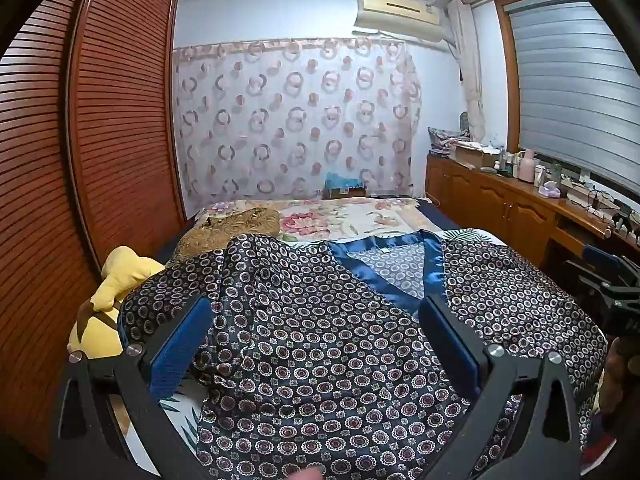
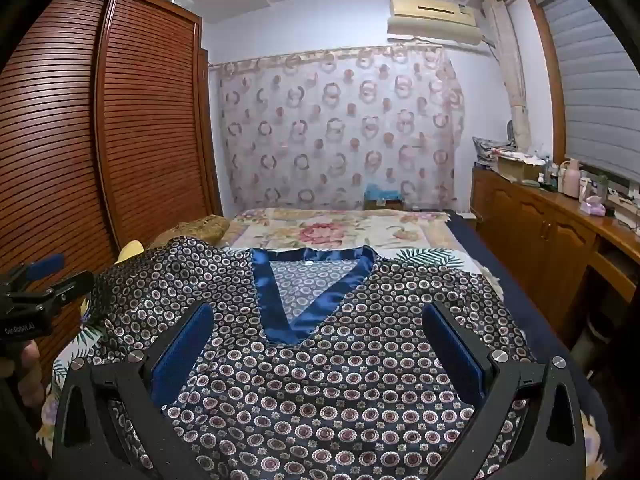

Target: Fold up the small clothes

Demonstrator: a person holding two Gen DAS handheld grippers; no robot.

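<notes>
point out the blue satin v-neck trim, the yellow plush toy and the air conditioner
blue satin v-neck trim (image 2: 320, 306), right wrist view, on the trim's right band near the V's tip
yellow plush toy (image 1: 120, 276), left wrist view, on its upper yellow body
air conditioner (image 1: 400, 14), left wrist view, on its front panel

A: Where did the top (image 2: 320, 380) lie?
B: On the bed (image 2: 400, 232), neckline toward the curtain (image 2: 340, 128) behind the bed.
A: And around the bed?
B: Wardrobe (image 2: 120, 140) left, cabinet (image 2: 540, 232) right, 1 cushion (image 2: 196, 230) on the bed's left edge.
</notes>
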